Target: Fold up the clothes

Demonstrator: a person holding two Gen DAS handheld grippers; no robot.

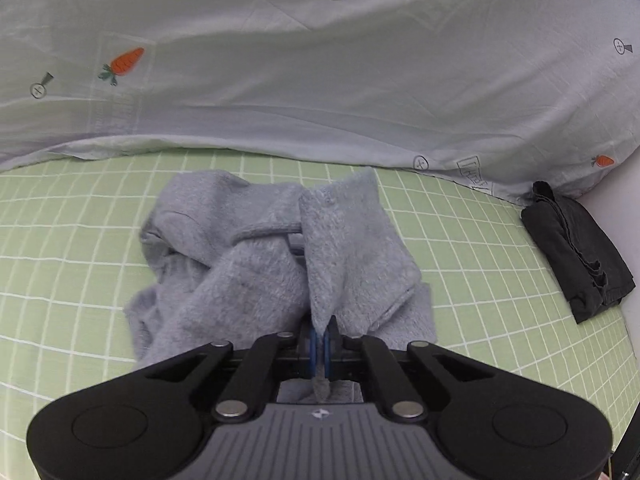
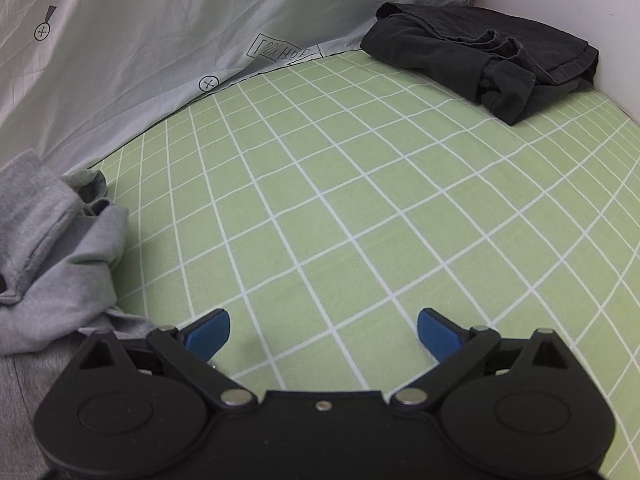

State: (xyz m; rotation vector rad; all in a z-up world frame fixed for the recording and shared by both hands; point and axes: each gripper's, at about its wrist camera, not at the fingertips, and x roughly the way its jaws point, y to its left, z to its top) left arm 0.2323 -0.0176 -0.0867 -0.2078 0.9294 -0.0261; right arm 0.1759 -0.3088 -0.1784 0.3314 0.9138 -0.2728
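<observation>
One fold of the grey fleece garment (image 1: 256, 264) is clamped between the closed pads of the left gripper (image 1: 320, 344), the rest bunched on the green checked sheet (image 2: 360, 208). To spread it well, the spread-wide, empty right gripper (image 2: 324, 334) wants a second hem — I judge. Open sheet lies rightward; the folded dark garment (image 2: 480, 60) and the pale quilt (image 1: 320, 80) border it.

A bed covered by a light green sheet (image 2: 360, 208) with a white grid fills the lower ground ahead. Beyond it lies a pale grey-blue duvet (image 1: 320, 80), creased and printed with small carrots (image 1: 126, 61) and round outline motifs. A plain white wall (image 2: 560, 20) borders the bed's far right edge.
</observation>
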